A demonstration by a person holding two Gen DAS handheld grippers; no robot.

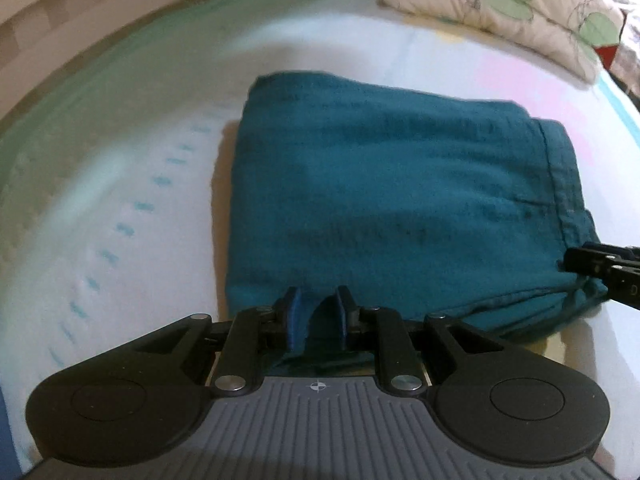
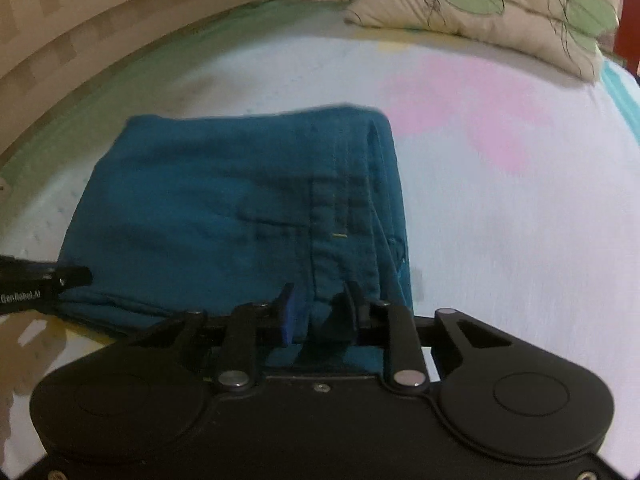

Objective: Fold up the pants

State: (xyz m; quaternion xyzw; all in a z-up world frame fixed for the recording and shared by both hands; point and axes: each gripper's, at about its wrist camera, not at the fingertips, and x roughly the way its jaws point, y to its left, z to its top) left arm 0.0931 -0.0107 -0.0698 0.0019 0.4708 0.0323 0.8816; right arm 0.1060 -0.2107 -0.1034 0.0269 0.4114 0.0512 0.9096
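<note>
Pants [image 1: 400, 184]: lying as a thick teal bundle in the middle of the bed sheet [image 1: 120, 152], well short of the pillows [image 1: 500, 8] at the far right.
Step in hand: by my reading, both tools are working the near edge of the bundle, either setting down a last fold or gathering that edge for one more.
Left gripper [image 1: 316, 312]: sitting at the near edge toward the left end; its blue pads [image 1: 294, 316] are standing a little apart with a tongue of teal cloth running up between them. Whether they are pinching it I cannot tell.
Right gripper [image 2: 320, 312]: sitting at the near edge by the right end, on the stitched waistband; jaws part open, cloth bunching between them, and again the grip is unclear.
Doing it well: both hands should be moving together and level, keeping the near edge straight so the layers are not sliding apart; any release should be coming only once the cloth is resting flat.
Look of the cloth: soft and lightly creased, the left end rounded by a fold, the right end showing waistband seams and a pocket line.
</note>
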